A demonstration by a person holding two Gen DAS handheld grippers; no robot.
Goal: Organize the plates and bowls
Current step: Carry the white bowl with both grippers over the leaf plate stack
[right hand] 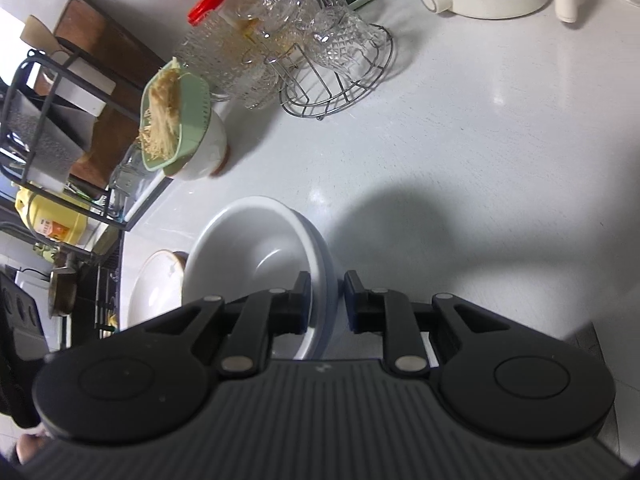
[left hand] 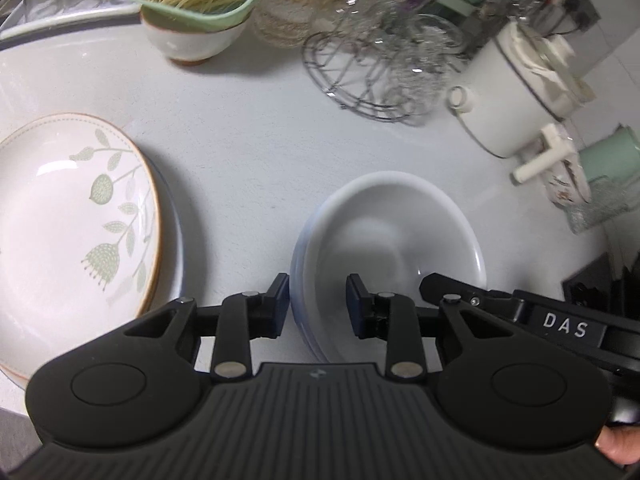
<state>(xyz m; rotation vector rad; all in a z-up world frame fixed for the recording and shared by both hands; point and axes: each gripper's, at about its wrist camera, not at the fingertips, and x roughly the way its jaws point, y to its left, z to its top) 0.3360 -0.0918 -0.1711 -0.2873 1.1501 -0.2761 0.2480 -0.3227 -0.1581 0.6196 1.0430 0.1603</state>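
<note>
White bowl stack [left hand: 384, 240] upright, mouth up, on worktop [left hand: 248, 128], left hand-held gripper [left hand: 318, 306] and right hand-held gripper [right hand: 327, 302] each clamped on opposite rims, leaf-pattern plate [left hand: 68, 216] left, pattern visible in left view only.

white speckled counter [right hand: 460, 152] w/ glossy glare, dark wire rack [right hand: 44, 120] at edge.

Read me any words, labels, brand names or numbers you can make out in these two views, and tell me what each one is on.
"DAS": white letters on the black body of the right hand-held gripper, seen at the right edge of the left wrist view.
Orange label on the yellow bottle behind the dish rack: there is print, but too small and blurred to read.
Small logo on the ribbed body of each hand-held gripper: a mark, no readable letters.
Nothing else carries readable text.
</note>
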